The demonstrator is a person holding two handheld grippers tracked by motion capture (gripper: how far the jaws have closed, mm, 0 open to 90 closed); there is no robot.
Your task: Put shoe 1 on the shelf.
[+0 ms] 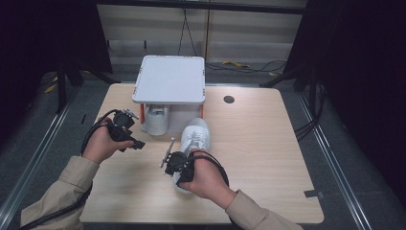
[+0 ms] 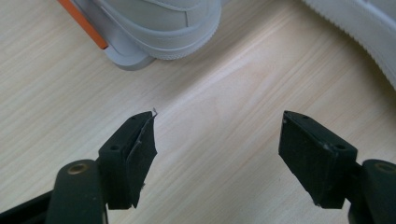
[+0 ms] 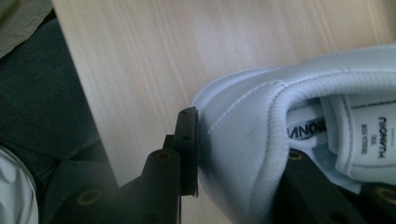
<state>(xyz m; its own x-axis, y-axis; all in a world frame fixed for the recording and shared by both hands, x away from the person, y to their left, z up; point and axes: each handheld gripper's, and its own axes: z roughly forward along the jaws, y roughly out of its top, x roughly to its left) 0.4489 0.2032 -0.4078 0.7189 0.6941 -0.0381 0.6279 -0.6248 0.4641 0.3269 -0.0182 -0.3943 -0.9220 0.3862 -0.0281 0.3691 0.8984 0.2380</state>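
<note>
The right gripper (image 3: 233, 154) has its jaws clamped on the heel of a white shoe (image 1: 196, 136) lying on the table (image 1: 258, 143) just in front of the rack (image 1: 170, 79), where the other shoe (image 1: 155, 120) sits on the lower level. The left gripper (image 2: 217, 149) hovers beside it with jaws spread and empty. To place the shoe well, the person should keep the heel grip firm, lift level, and slide it toe-first beside its mate.

A white rack (image 1: 169, 79) with orange corner posts stands at the far edge of the pale wooden surface (image 1: 253, 148). A second white shoe (image 1: 155, 120) sits tucked under the rack's top shelf. A dark round grommet (image 1: 229, 99) marks the surface to the rack's right. Black cables (image 1: 249, 66) trail across the grey floor behind.
</note>
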